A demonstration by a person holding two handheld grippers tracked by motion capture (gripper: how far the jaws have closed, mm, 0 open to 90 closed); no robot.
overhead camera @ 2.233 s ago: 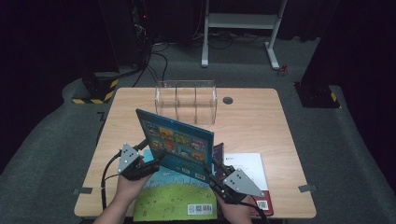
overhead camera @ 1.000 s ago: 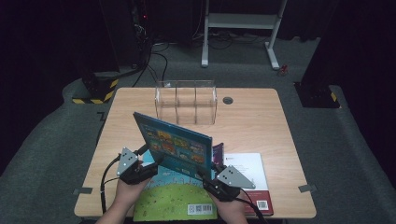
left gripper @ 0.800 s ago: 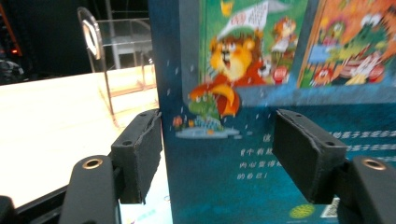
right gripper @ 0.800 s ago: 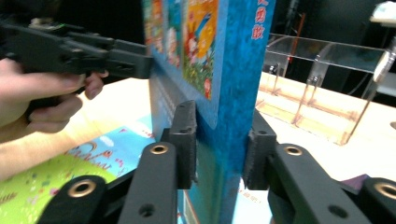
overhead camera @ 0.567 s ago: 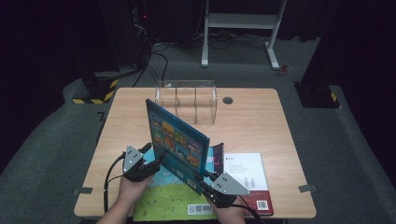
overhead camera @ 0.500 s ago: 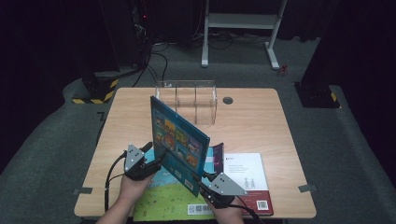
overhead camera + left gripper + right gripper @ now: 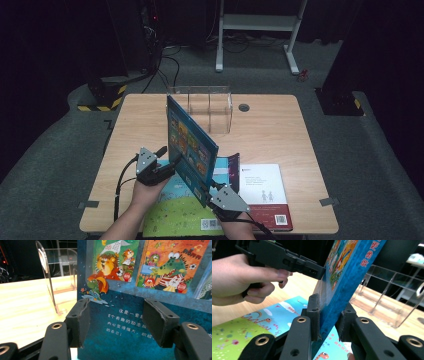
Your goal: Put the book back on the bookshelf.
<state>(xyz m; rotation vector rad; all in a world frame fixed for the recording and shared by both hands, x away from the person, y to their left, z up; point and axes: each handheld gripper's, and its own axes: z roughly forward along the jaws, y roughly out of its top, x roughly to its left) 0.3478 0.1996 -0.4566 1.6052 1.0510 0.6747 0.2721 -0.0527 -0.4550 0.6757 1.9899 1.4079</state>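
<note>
Standing almost on edge above the near half of the light wooden surface, the thin blue picture book w/ cartoon-animal cover is pinched at its lower near corner by the right gripper; in the right gripper view its jaws have just been closing and press both faces of the book. Left gripper sits just beside the cover's left side, jaws half spread, having closed a little, w/ the cover lying across them in its own view, not clamped as far as visible. Book's long axis runs from that near corner up and away toward the clear acrylic divided rack at the far-centre of the surface, so the rack lies straight ahead of the book's far edge. Right hand bears the load; left is placed to steady. Flat below lie a green-and-blue picture book and a white-covered book w/ red spine.
</note>
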